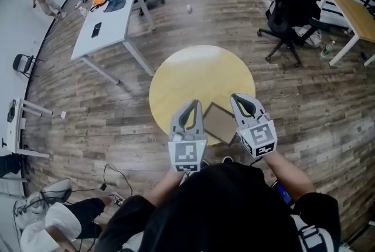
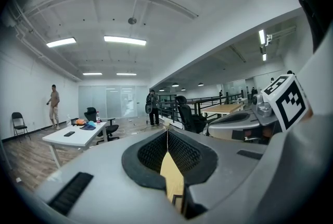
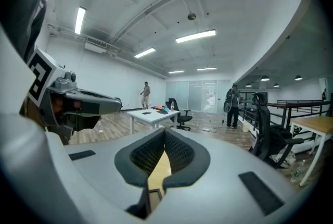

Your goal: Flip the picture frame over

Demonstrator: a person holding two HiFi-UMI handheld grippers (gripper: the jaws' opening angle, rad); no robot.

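Black ribbed pads (image 2: pixel 151 152) of the left gripper (image 1: pixel 191 105) are pressing tip to tip with nothing caught between them, and the pads (image 3: pixel 179 152) of the right gripper (image 1: pixel 240 98) are meeting in the same way, so both pairs of jaws are standing clenched and empty. Both grippers are hovering side by side, pointing nearly level over the near rim of the round yellow table (image 1: pixel 199 66). Between and just below them the picture frame (image 1: pixel 220 122) is lying flat on the tabletop, close to the near edge, touched by neither gripper. Its upper face is showing plain brown inside a darker border; from this height it is probably a backing board, though a plain brown front cannot be ruled out. As a judgement, the scene is fitting two stages equally: the frame waiting to be turned, or the frame lying turned and let go with the jaws closed again. The pictures are therefore settling no single next move. They are settling only that the closed jaws are carrying nothing, and that the flat frame is offering just a thin edge at the table surface to any grip, so a grasp would be calling for parted jaws brought low at that edge. Beyond the table, wood flooring (image 1: pixel 88 104) is running out to a white desk (image 1: pixel 108 19) and a black office chair (image 1: pixel 287 16).
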